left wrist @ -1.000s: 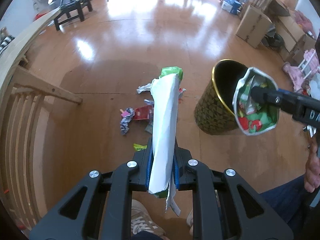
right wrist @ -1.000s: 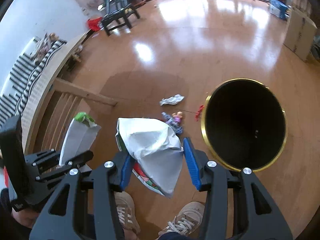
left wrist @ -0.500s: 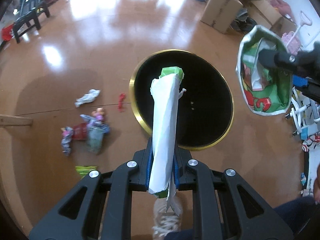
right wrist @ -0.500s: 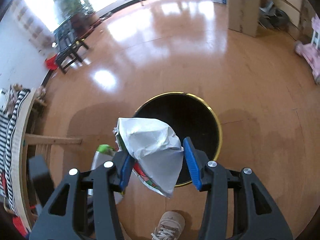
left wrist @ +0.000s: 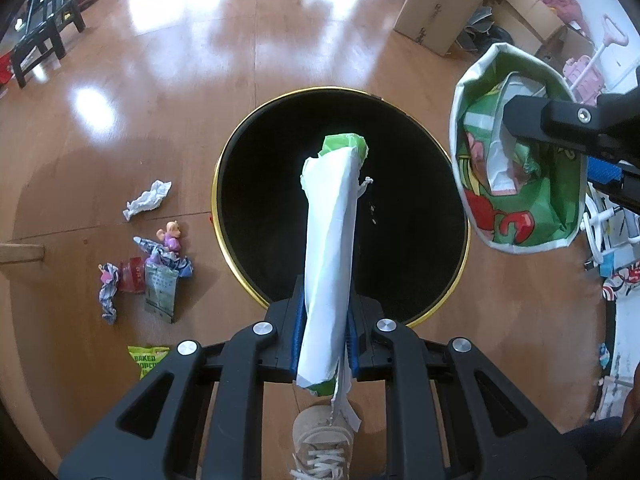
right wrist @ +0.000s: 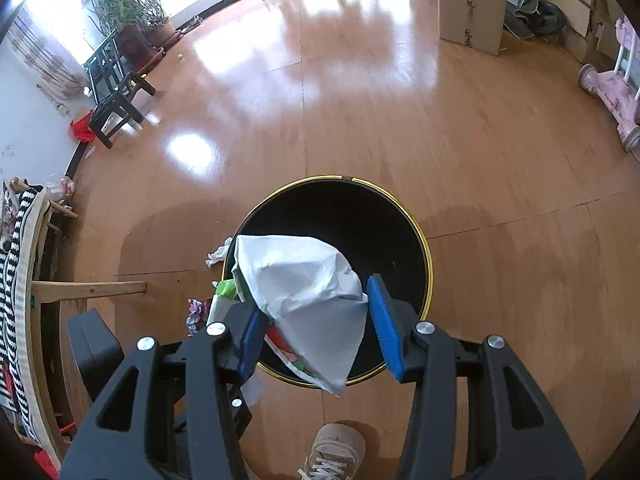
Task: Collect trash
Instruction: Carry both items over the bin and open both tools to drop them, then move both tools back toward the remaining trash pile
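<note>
Showing a wood floor (left wrist: 280, 60) with a black gold-rimmed bin (left wrist: 400, 184) standing on it, mouth open upward, seen from above in both wrist views; cardboard box (left wrist: 436, 24) stands far off toward the floor's far right edge, black chair (left wrist: 36, 44) toward the far left edge

Right gripper (right wrist: 316, 330) holds a crumpled white-backed snack bag (right wrist: 304, 288) over the near-left part of the bin mouth; the blue pads (right wrist: 386, 328) stand apart, left pad touching the bag, right pad just beside the bag's edge, cannot tell if it really pinches. In the left wrist view the same bag (left wrist: 520, 160) shows green and red print, hanging off the right side of the bin rim

Left gripper (left wrist: 322, 344) is clamped tight on a long white wrapper with green tip (left wrist: 330, 248), which points out over the bin's mouth, tip above the dark inside

Loose trash lies on the floor left of the bin: green popcorn packet (left wrist: 146, 358) nearest the camera, grey foil sachet (left wrist: 160, 292), crumpled white paper (left wrist: 148, 200) near the rim, small pink-purple toy figure (left wrist: 172, 236) between them
</note>
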`<state>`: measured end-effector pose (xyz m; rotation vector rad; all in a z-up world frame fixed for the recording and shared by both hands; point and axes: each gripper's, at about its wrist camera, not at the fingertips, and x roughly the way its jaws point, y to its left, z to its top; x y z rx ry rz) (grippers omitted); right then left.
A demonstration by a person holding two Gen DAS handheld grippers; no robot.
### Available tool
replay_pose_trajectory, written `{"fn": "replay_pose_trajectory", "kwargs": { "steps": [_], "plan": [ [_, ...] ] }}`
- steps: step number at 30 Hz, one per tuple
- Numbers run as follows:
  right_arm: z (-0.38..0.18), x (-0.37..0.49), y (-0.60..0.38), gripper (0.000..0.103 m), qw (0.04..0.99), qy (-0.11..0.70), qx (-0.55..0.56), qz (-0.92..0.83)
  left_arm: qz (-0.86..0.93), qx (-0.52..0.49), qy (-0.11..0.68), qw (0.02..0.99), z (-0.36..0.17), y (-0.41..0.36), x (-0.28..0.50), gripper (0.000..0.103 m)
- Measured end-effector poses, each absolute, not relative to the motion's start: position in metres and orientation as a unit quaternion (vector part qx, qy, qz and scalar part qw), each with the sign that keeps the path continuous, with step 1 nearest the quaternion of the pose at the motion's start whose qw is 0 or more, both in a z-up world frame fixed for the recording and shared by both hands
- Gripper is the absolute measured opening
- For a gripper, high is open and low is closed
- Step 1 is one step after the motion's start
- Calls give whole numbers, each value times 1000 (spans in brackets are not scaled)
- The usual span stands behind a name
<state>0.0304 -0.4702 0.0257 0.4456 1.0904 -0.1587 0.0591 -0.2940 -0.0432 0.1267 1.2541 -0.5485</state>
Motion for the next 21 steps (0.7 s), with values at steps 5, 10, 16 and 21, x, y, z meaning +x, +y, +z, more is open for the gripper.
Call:
{"fn": "replay_pose_trajectory", "kwargs": {
  "steps": [5, 10, 16, 21],
  "plan": [
    [27, 31, -470, 50, 827, 512, 217, -80, -256, 39, 573, 777, -43, -293, 64, 21],
    [30, 31, -475, 77, 831, 505, 216, -92, -260, 33, 559, 787, -41, -290, 68, 56],
    [34, 30, -466, 78, 836, 500, 213, -77, -248, 52, 549, 796, -31, -267, 63, 72],
    [42, 31, -424, 84, 844, 502, 188, -25, -210, 86, 529, 817, -2, -195, 47, 87]
  ]
}}
